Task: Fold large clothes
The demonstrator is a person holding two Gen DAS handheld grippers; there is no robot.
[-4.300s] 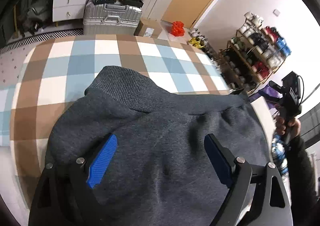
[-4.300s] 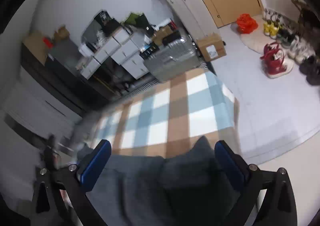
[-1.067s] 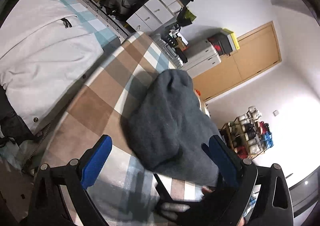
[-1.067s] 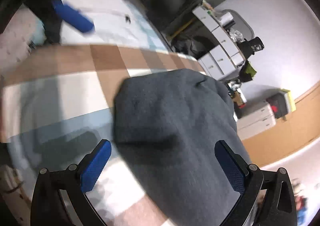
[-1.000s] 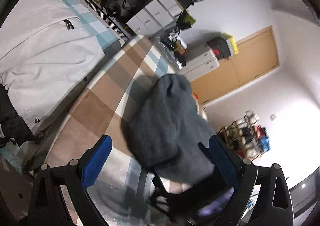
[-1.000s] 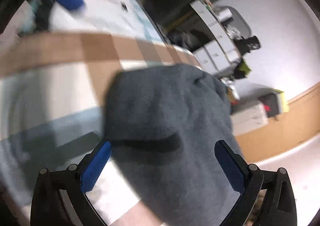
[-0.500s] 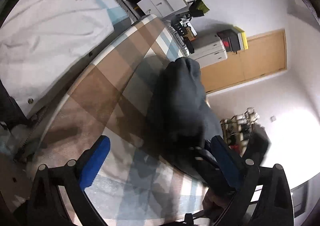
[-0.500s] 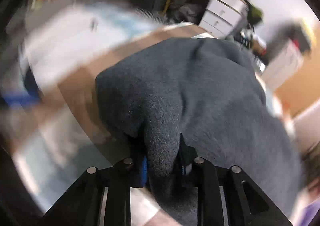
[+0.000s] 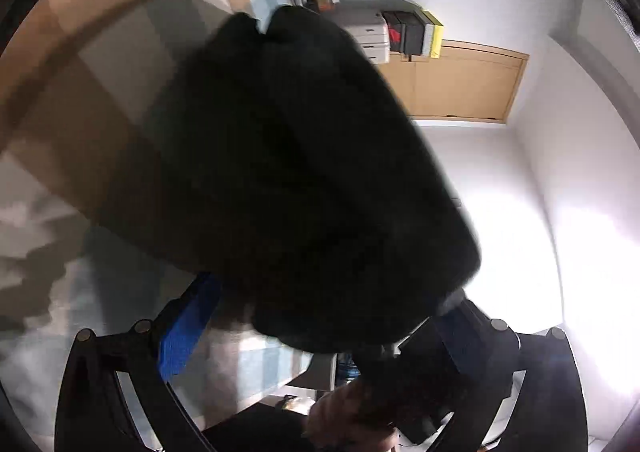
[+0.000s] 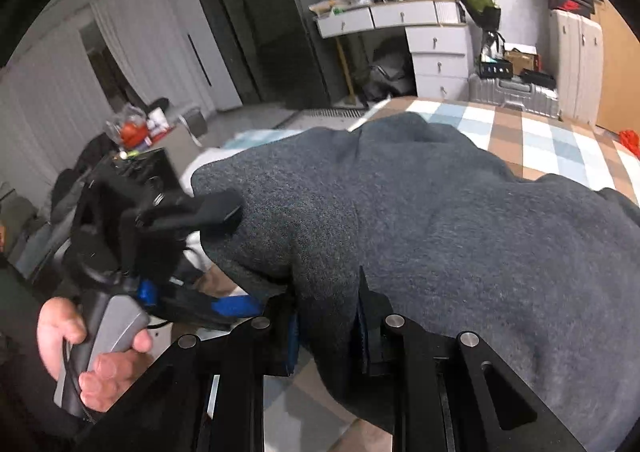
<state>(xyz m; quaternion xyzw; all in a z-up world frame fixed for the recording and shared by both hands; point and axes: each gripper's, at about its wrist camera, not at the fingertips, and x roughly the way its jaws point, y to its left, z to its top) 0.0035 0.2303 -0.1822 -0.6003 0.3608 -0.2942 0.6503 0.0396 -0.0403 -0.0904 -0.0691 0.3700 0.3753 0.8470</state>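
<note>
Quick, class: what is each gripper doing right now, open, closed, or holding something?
Left gripper: jaws spread wide around the grey sweater, not clamped on it.
Right gripper: jaws closed, pinching a fold of the grey sweater.

A white drawer unit (image 10: 438, 48) beside a silver suitcase (image 10: 516, 92); a wooden door (image 9: 464, 82) beyond.

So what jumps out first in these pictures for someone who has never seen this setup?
The big grey sweatshirt, bunched up and filling the right wrist view, with the right gripper pinched shut on a fold at its near edge. At the left of that view, the left gripper straddles the sweatshirt's edge, one finger above, one below. Behind lies the brown, blue and white checked cloth.
</note>
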